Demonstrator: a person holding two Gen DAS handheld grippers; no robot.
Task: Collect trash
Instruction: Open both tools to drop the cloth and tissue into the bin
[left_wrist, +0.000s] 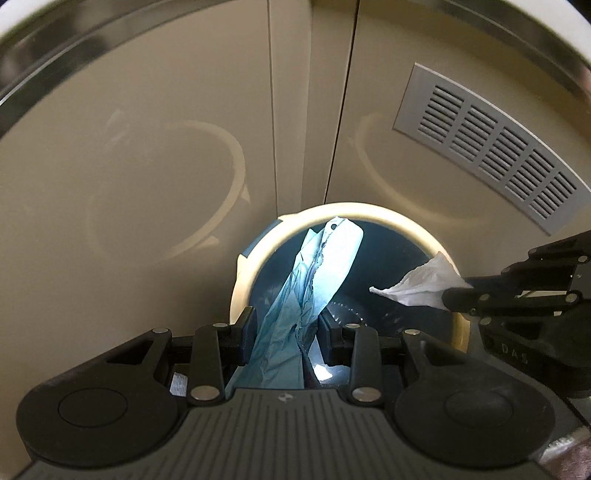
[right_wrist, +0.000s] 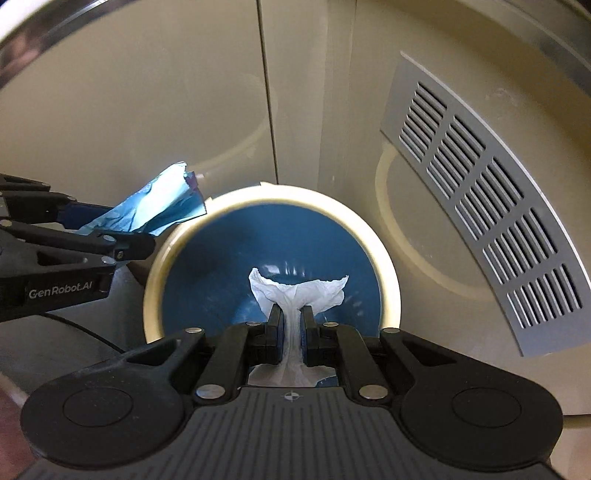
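Clamped between the left gripper fingers, a crumpled blue wrapper is hanging over the mouth of the bin, whose blue inside is showing past it; the right gripper is reaching in from the side. Seen from the right wrist, the right gripper is pinching a white tissue directly above the bin, fingers nearly closed on it. Releasing well probably means keeping both pieces centred over the opening, the wrapper especially, since it is sitting near the rim.
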